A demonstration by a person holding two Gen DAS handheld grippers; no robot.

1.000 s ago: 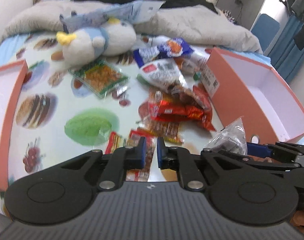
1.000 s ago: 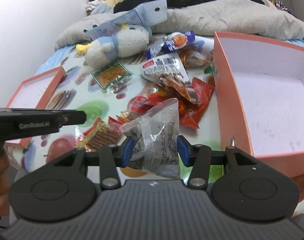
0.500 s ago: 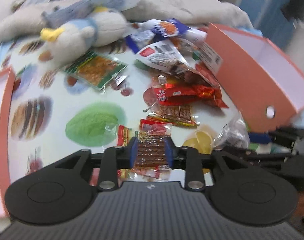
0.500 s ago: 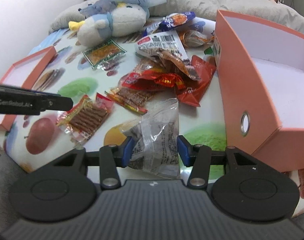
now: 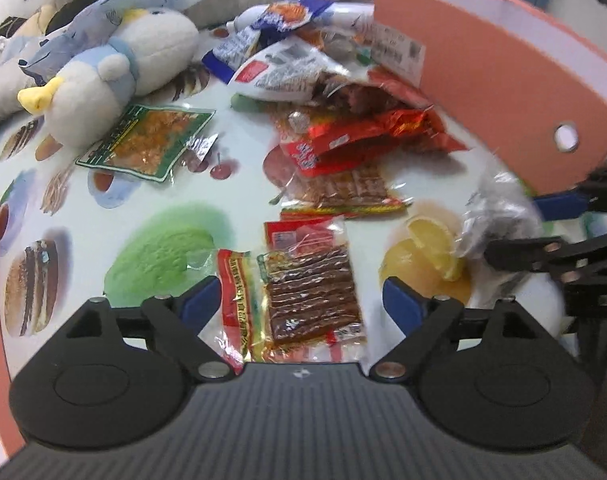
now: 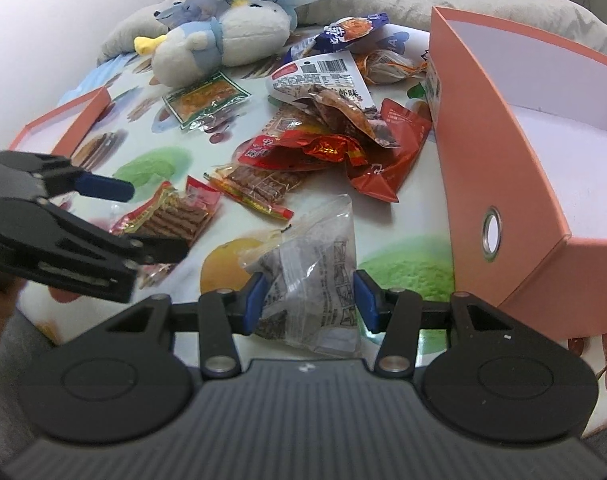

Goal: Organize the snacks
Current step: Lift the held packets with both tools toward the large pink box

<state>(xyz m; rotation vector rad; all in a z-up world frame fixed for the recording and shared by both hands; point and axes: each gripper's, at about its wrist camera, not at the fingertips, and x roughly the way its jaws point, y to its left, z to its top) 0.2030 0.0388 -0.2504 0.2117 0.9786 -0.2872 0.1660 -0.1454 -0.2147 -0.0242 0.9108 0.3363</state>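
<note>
We judge the job barely begun: the orange box (image 6: 499, 160) shows a bare floor, with every snack lying left of it. Our right gripper (image 6: 308, 303) clamps a clear packet (image 6: 315, 272) near its front corner. Our left gripper (image 5: 300, 302) gapes over a red jerky pack (image 5: 309, 288). The packet print is too blurred to read.

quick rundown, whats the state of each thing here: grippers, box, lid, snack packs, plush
left gripper: open, astride the clear pack of brown sticks, which lies flat
right gripper: shut on the crinkled clear grey bag
orange cardboard box: open, nothing seen inside
orange box lid: lying open side up
green-edged flat pack: sealed, flat
red foil packs: piled, crumpled
white and blue plush bird: on its side
</note>
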